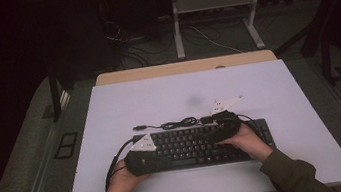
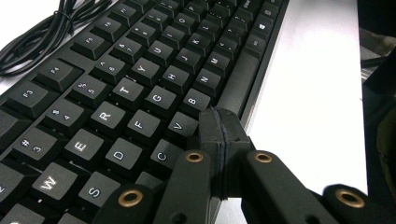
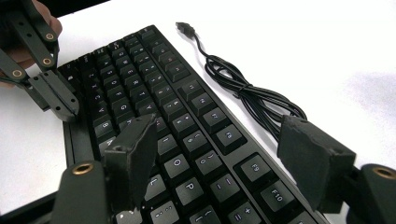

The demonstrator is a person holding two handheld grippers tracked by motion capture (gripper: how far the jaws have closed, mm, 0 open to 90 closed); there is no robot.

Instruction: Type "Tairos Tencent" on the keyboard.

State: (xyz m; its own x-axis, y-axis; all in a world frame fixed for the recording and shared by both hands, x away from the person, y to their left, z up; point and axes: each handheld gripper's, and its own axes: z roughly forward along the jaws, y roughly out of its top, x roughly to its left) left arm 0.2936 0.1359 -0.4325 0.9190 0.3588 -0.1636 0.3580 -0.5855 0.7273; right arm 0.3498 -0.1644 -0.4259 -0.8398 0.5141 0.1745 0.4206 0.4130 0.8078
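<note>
A black keyboard [image 1: 193, 146] lies on the white tabletop [image 1: 268, 87], with its coiled black cable [image 1: 178, 123] just behind it. My left gripper [image 1: 155, 160] rests low at the keyboard's left front. In the left gripper view its jaws are pressed together with nothing between them, the left gripper [image 2: 222, 130] sitting over the keys [image 2: 126, 88] near V and C. My right gripper [image 1: 212, 133] hovers over the keyboard's right half. In the right gripper view the right gripper [image 3: 217, 123] stands open, one pad [image 3: 135, 149] above the keys and the other pad [image 3: 313, 158] past the back edge near the cable [image 3: 243, 88].
The cable ends in a loose USB plug [image 3: 185, 27] on the white surface. Bare tabletop lies behind the cable and in front of the keyboard [image 2: 313, 93]. A wooden strip [image 1: 184, 67] edges the far side. Beyond stand desk legs [image 1: 177, 24] and floor cables.
</note>
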